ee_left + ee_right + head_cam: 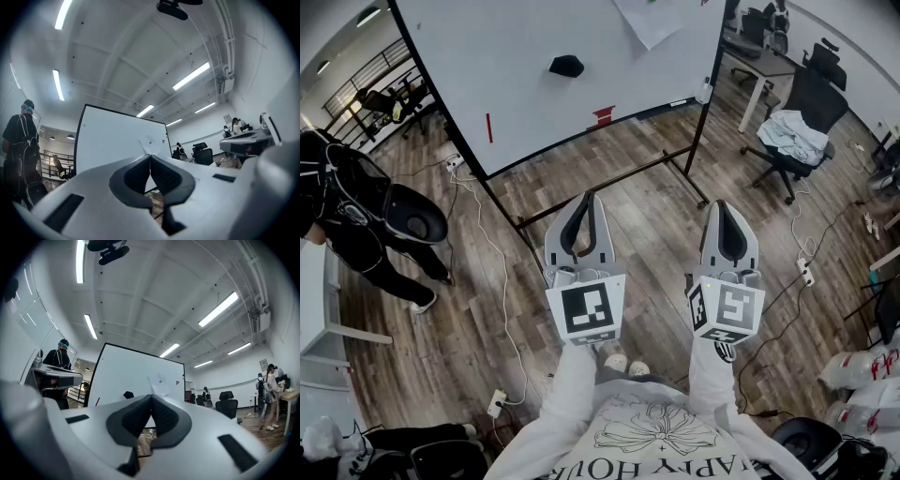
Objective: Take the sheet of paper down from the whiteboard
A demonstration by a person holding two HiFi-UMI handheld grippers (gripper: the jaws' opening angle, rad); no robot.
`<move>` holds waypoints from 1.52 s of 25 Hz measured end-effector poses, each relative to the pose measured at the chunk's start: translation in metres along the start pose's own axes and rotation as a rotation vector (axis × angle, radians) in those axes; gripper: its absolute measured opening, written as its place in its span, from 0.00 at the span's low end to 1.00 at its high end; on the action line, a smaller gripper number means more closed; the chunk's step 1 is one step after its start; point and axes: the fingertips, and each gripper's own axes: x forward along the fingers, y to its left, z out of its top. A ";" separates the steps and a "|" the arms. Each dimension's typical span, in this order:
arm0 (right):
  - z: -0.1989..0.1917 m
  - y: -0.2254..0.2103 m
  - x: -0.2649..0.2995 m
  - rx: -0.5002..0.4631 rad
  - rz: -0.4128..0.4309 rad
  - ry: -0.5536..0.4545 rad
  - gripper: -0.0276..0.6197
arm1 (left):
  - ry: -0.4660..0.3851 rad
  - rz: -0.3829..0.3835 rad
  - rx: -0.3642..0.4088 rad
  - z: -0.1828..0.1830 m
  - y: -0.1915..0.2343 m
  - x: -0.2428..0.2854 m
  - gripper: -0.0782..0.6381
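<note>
A white sheet of paper [651, 21] hangs tilted on the whiteboard [525, 103], near its upper right; it also shows in the left gripper view [151, 143] and the right gripper view [159, 383], with a small green magnet on it. Both grippers are held side by side a good way in front of the board, apart from it. My left gripper [592, 196] is shut with nothing between its jaws. My right gripper [719, 204] is shut and empty too.
A black eraser [566, 66], a red marker [488, 127] and a red magnet [602, 115] sit on the board. The board's stand legs [609, 183] cross the wooden floor. A person in black [356, 217] stands at left. An office chair [795, 131] and desk [761, 58] are at right. Cables trail on the floor.
</note>
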 end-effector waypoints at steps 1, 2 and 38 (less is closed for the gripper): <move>-0.001 -0.001 0.002 0.001 0.001 0.000 0.05 | 0.001 0.000 0.001 -0.001 -0.001 0.002 0.12; -0.003 -0.002 0.004 0.001 0.003 -0.001 0.05 | 0.001 0.000 0.003 -0.002 -0.001 0.004 0.12; -0.064 -0.084 0.229 0.016 0.039 -0.006 0.05 | 0.010 0.004 0.004 -0.056 -0.021 0.247 0.12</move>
